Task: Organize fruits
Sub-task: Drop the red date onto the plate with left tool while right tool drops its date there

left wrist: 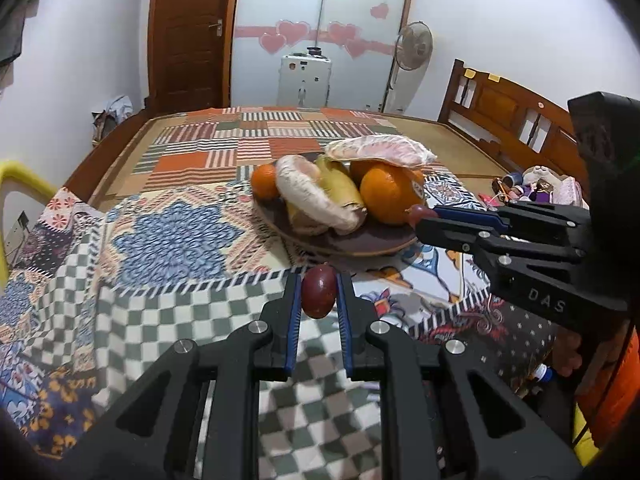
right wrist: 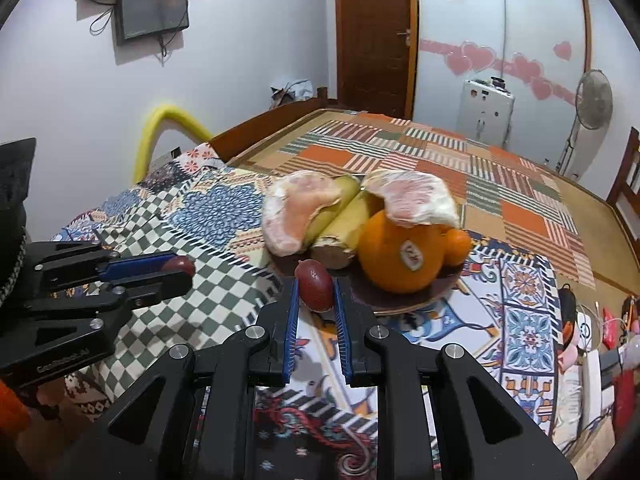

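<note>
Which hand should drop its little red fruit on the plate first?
Probably the right. The right gripper holds its red fruit just at the plate rim, while the left gripper and its red fruit sit further back over the cloth.

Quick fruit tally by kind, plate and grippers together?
Oranges: 2, large, small
Pomelo pieces: 2
Bananas: 2
Small red fruits: 2, left gripper's, right gripper's
Total: 8
</note>
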`<state>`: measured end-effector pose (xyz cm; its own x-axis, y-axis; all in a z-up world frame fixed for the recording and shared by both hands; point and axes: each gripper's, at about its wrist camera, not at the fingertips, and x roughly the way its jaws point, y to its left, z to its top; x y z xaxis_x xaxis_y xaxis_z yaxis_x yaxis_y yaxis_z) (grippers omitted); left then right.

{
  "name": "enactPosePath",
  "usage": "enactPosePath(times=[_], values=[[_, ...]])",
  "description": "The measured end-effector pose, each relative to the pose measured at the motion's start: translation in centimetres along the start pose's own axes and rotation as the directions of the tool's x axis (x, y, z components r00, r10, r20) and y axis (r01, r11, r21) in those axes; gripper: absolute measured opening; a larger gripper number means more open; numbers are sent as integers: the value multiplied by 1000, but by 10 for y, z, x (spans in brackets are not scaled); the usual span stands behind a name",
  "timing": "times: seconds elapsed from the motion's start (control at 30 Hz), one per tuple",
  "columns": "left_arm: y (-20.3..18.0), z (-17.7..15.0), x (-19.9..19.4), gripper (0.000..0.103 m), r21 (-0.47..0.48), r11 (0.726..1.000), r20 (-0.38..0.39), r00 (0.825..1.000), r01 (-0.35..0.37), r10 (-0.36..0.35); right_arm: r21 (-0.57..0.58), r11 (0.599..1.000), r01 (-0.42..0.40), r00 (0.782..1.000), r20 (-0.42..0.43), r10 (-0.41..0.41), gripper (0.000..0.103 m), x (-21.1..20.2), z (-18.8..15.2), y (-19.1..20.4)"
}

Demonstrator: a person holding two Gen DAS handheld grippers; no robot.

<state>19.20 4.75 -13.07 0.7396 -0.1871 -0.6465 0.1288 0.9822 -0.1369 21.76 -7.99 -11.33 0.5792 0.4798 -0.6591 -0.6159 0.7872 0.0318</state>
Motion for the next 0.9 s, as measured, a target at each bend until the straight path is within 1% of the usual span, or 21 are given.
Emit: enactPosePath(times=[0.17, 0.37, 0.57, 0.67, 0.9], values=[[-10, 13, 20, 17, -1, 999, -19, 999, 34, -34, 16, 1000, 7, 1000, -7, -7, 16, 7, -1, -12], [-19, 24, 39, 17, 7, 999, -42, 998, 45, -45, 22, 1000, 1, 1000, -16, 0, 16, 15, -3, -21], [-26, 28, 53, 17, 20, 999, -61, 997, 38, -37, -8, 1000, -20, 999, -37, 19, 16, 24, -4, -21], [-29, 30, 59, 17, 43, 999, -74, 997, 28, -24, -28, 999, -17, 999, -49, 16, 16, 28, -4, -20], [-32, 34, 67, 17, 49, 998, -87, 996, 26, -22, -23, 1000, -21, 998, -62, 19, 16, 32, -4, -25]])
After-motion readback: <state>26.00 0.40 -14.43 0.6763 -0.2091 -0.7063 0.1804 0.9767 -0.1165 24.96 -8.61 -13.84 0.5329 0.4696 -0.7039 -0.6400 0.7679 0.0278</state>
